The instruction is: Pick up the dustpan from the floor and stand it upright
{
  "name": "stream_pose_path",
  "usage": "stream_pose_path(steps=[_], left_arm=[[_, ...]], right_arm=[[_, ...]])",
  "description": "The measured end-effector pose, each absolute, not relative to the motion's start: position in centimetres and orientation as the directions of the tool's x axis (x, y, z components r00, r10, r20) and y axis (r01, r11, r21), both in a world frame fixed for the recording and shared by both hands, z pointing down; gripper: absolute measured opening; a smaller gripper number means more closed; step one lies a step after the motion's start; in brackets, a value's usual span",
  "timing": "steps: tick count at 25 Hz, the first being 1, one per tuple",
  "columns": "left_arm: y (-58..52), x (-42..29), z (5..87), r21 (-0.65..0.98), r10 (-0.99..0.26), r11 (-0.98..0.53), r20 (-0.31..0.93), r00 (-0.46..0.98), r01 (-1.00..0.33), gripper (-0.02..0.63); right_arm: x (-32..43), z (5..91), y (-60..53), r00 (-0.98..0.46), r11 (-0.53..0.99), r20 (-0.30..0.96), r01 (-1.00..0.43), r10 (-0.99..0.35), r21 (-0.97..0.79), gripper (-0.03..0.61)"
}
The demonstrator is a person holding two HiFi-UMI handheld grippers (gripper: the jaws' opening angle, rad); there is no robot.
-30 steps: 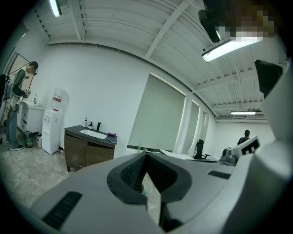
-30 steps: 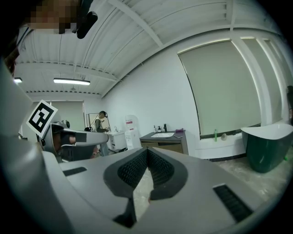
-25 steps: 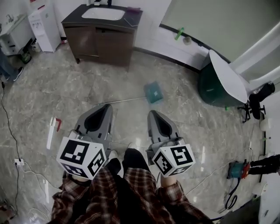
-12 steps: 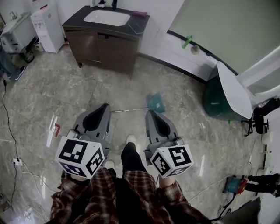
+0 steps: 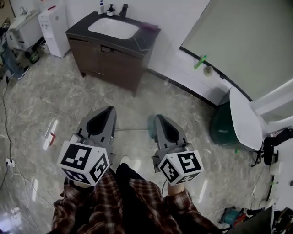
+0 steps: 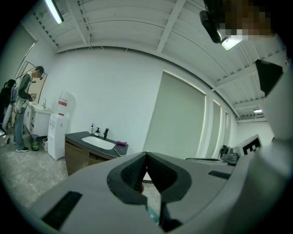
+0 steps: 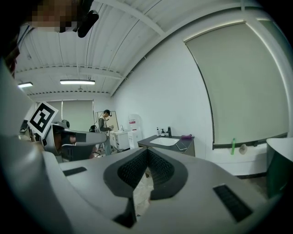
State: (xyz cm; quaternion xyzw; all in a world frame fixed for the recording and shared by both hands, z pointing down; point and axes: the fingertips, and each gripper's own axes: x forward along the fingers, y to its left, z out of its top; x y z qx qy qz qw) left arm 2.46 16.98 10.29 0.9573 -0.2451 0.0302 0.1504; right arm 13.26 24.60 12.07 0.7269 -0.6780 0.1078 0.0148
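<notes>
The left gripper (image 5: 110, 109) and right gripper (image 5: 157, 117) I steered were grey, their cubes (image 5: 84, 163) patterned black-and-white. Trousers (image 5: 137, 205) at bottom were red-dark plaid. Floor (image 5: 46, 105) was veined grey; cabinet (image 5: 114, 64) at top dark brown, basin (image 5: 113, 28) white; bin (image 5: 222, 125) at right dark green.

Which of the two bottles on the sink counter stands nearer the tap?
The dark-topped bottle, right next to the tap; the other bottle stands farther left.

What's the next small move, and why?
Probably dip the right gripper toward the dustpan handle and open its jaws. Both it and the left gripper are shut and empty, and the handle lies flat on the floor just ahead.
</notes>
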Motion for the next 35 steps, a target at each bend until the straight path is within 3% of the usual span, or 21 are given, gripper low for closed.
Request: stream_pose_path(steps=[13,35], left_arm=[[12.6,3.9,12.7,0.274,-0.563,-0.745,0.23,0.794,-0.608,0.011],[-2.5,-0.7,12.2,0.266,-0.544,-0.773,0.189,0.818,-0.576,0.011]], right_arm=[[15.8,14.6,18.7,-0.086,0.041,0.222,-0.979,-0.971,-0.201,0.011],[9.0,12.9,2.0,-0.085,0.062,0.191,-0.99,-0.978,-0.125,0.011]])
